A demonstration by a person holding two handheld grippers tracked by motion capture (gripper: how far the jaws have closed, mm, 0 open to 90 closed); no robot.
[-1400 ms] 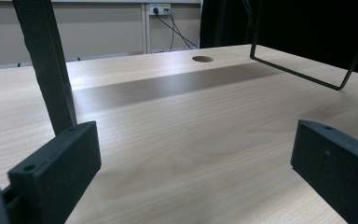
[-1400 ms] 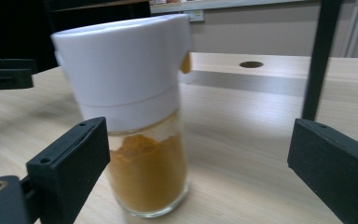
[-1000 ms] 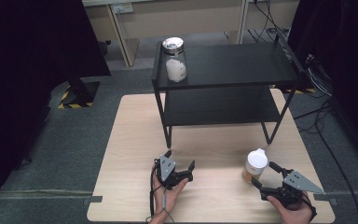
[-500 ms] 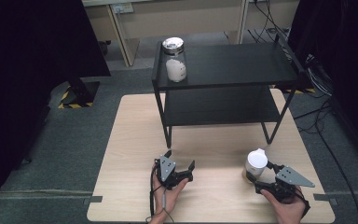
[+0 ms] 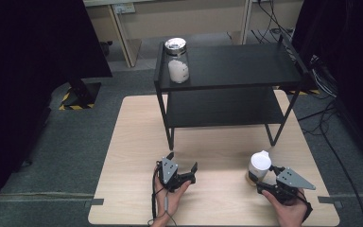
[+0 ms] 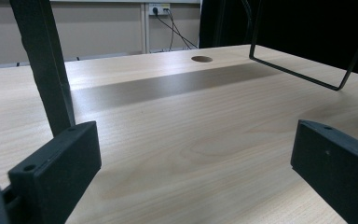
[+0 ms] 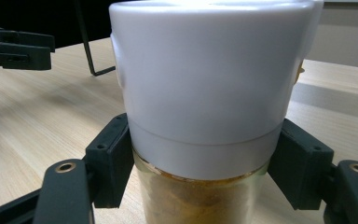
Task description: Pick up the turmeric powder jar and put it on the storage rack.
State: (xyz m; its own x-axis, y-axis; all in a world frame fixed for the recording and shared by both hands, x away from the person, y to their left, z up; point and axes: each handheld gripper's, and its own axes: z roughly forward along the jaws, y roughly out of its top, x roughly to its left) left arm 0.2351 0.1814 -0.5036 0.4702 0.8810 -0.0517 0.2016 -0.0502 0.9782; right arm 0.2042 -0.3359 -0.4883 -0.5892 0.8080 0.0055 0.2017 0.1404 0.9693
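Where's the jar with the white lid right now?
In the high view the jar with the white lid stands on the table's near right part, gripped by the right hand-held gripper, in front of the black shelf's right leg.

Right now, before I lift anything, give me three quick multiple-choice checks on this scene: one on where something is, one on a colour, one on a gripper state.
1. Where does the silver-lidded jar stand?
A. On the top shelf of the black rack, at its left end
B. On the rack's lower shelf
C. On the wooden table

2. What colour is the lid of the jar with the tan contents?
A. Silver
B. White
C. Black

3. How does the right gripper stand?
A. Wide open, well away from the jar
B. Shut on nothing
C. Shut on the jar, one pad on each side

Answers:
1. A, the high view shows it on the top shelf's left end.
2. B, the right gripper view shows a white lid.
3. C, both pads press the jar just under the lid; the jaws have just been closing.
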